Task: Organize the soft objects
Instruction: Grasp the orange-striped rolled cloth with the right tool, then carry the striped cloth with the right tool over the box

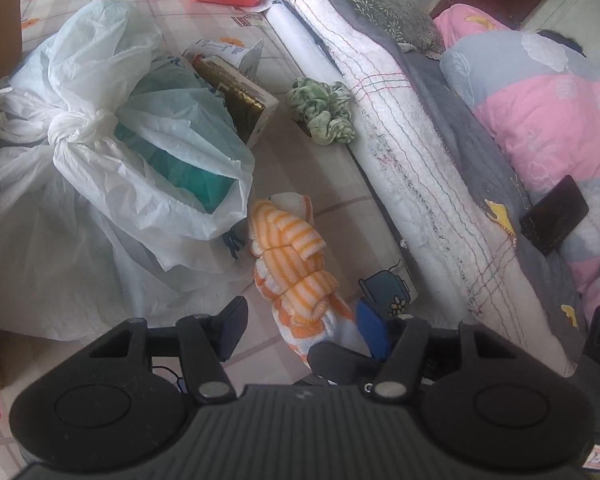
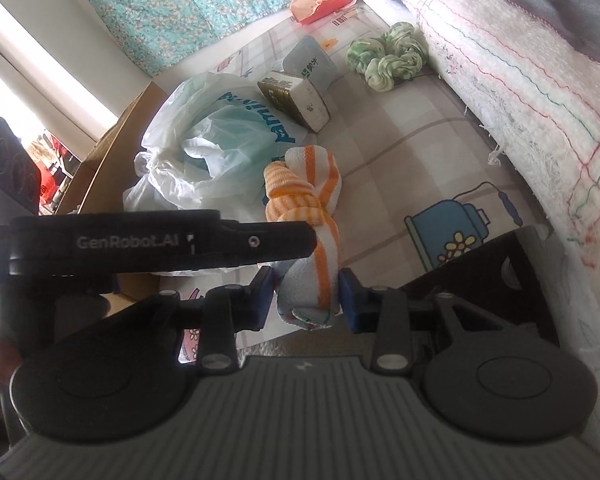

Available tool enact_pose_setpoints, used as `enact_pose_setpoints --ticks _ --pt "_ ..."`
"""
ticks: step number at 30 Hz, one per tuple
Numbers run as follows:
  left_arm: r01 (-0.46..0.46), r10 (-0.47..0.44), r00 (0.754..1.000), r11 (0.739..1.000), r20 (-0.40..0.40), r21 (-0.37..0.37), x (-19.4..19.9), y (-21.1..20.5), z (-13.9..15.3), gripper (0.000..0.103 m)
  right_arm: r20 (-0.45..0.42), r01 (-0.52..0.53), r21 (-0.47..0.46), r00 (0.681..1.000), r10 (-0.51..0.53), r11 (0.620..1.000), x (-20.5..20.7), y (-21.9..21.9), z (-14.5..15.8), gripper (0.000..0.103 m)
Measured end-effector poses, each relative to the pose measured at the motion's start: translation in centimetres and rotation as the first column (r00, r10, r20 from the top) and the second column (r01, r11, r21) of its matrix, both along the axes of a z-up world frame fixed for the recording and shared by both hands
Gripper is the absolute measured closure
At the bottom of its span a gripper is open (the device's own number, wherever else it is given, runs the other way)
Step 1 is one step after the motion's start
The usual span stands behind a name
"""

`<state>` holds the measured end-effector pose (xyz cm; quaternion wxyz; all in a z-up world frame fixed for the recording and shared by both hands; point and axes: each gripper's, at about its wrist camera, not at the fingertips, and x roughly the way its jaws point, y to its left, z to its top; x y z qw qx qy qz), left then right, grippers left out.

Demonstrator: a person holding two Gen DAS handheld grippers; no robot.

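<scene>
Reading "GenRobot.AI" in pale letters along the side of the left gripper point(image 2: 300, 240), crossing the right wrist view. Showing blue letters, partly "amil", on the white plastic bag point(image 2: 220, 136). Bearing green Chinese characters on the pale carton point(image 2: 310, 64), too small for reading.

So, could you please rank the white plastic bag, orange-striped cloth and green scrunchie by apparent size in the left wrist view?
1. white plastic bag, clearly largest.
2. orange-striped cloth.
3. green scrunchie, though it lies farther from the camera, so this ranking is unsure.
</scene>
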<state>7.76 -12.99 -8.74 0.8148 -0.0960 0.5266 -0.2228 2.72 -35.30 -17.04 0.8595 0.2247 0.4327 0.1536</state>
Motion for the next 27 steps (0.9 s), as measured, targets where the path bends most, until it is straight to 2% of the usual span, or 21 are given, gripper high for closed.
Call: enact_pose_setpoints --ticks 2,5,13,18,22,25,27 --pt "0.011 -0.011 1.0 1.0 -0.021 -0.026 -0.1 0.1 -0.3 0.05 0.008 0.0 -0.002 1.0 0.0 1.0 -0.6 0.2 0.3 0.069" --pt "0.02 -0.02 1.0 0.999 -0.008 -0.044 -0.5 0.2 0.1 0.052 0.03 0.005 -0.018 1.0 -0.004 1.0 -1.3 0.5 1.0 0.07" --pt "0.026 -0.016 0.995 0.995 0.096 -0.1 -2.1 1.5 3.6 0.055 0.152 -0.003 -0.086 0.988 0.017 0.996 -2.8 1.8 4.3 0.07" --pt "-0.023 0.045 0.981 0.993 0.187 -0.116 -3.3 4.2 6.3 0.055 0.243 -0.06 -0.12 0.966 0.088 0.991 -2.7 4.4 6.8 0.07" --pt "-0.129 0.16 0.949 0.984 0.27 -0.126 -4.4 8.6 9.1 0.055 0.313 -0.16 -0.122 0.93 0.191 0.98 -1.6 8.0 9.1 0.07" --pt "-0.238 0.269 0.911 0.962 0.313 -0.135 -5.4 12.8 11.0 0.055 0.351 -0.269 -0.127 0.888 0.297 0.955 -0.3 12.6 11.0 0.07" --pt "-0.315 0.345 0.878 0.939 0.331 -0.142 -6.2 15.7 11.9 0.055 0.364 -0.339 -0.125 0.859 0.36 0.933 0.5 15.5 11.9 0.07"
